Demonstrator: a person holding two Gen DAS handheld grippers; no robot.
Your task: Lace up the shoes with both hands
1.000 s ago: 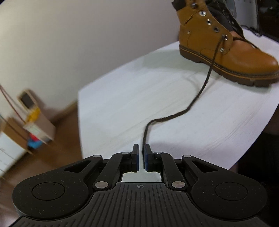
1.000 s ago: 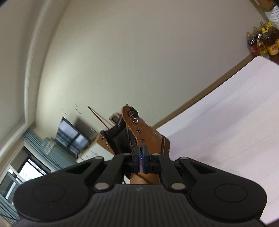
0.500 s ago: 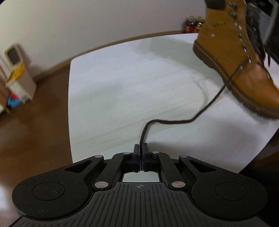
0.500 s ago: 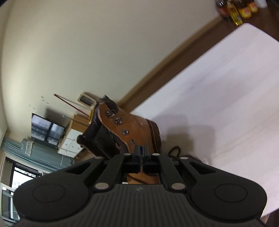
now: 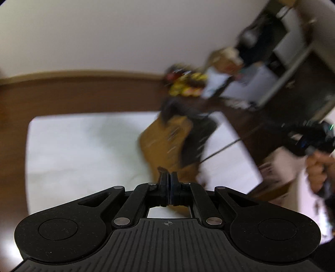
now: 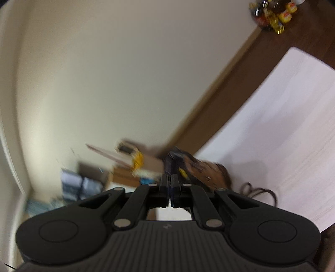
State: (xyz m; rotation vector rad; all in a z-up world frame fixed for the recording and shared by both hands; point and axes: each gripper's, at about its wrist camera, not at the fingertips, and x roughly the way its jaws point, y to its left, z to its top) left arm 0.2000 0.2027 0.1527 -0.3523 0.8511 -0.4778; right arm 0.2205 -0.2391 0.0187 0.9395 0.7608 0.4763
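Note:
A tan lace-up boot (image 5: 165, 144) stands on the white table (image 5: 73, 150), blurred in both views. My left gripper (image 5: 168, 174) is above the boot's near side, shut on the end of the dark lace (image 5: 160, 168), whose tip pokes out above the pads. A taut stretch of lace (image 5: 219, 151) runs from the boot toward my right gripper (image 5: 293, 134), held by a hand (image 5: 318, 167) at the right edge. In the right wrist view my right gripper (image 6: 169, 177) is shut, the boot (image 6: 201, 169) just beyond it. A loose loop of lace (image 6: 257, 191) lies on the table (image 6: 293, 125).
Several bottles (image 5: 184, 83) stand on the brown floor beyond the table's far edge, also in the right wrist view as bottles (image 6: 272, 12). Dark shelving (image 5: 293, 69) rises at the right. A cardboard box (image 6: 129, 165) and drawers sit by the wall.
My left jaws closed on the lace end, then both grippers rose and rolled. The boot slid from the upper right to the middle of the left view. Both pictures have gone blurred.

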